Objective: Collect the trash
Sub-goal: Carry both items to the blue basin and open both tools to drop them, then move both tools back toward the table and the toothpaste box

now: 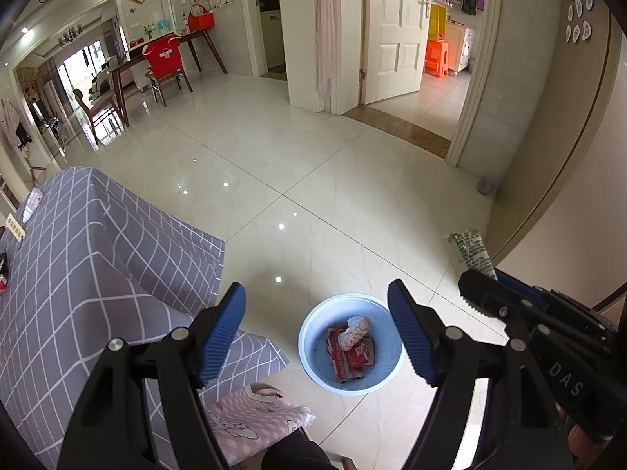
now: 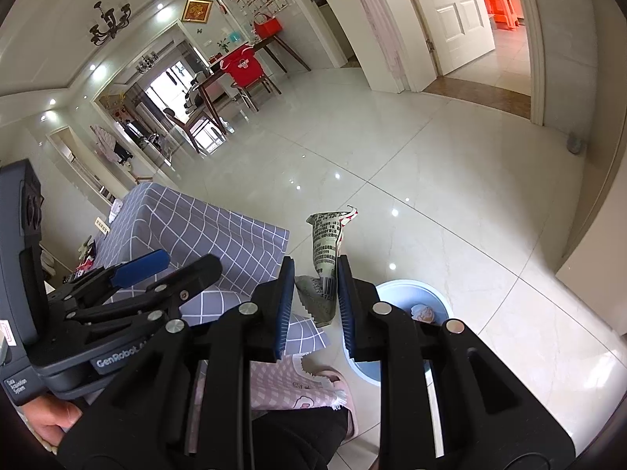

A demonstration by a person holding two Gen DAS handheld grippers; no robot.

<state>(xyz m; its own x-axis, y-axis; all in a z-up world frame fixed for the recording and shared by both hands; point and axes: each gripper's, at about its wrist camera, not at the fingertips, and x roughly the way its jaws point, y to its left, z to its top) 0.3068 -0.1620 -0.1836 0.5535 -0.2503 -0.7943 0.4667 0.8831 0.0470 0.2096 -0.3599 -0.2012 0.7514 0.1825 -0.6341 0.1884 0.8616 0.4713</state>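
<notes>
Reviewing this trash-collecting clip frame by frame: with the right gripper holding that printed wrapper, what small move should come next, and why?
Probably carry the right gripper a little further over the blue bin and then open it. The printed wrapper sits between its narrowly spaced pads, beside the bin's rim rather than above its opening. The bin already holds red packets, and the left gripper is open and empty.

"DAS" stands in pale letters on the black body of the right gripper (image 1: pixel 482 293), seen from the left wrist. "GenRobot" is printed on the grey body of the left gripper (image 2: pixel 172 270), with a small label beside it reading "Data Acquisition System". A crumpled wrapper (image 2: pixel 327 250) between the right gripper's pads carries dense print and a barcode, too small to read
</notes>
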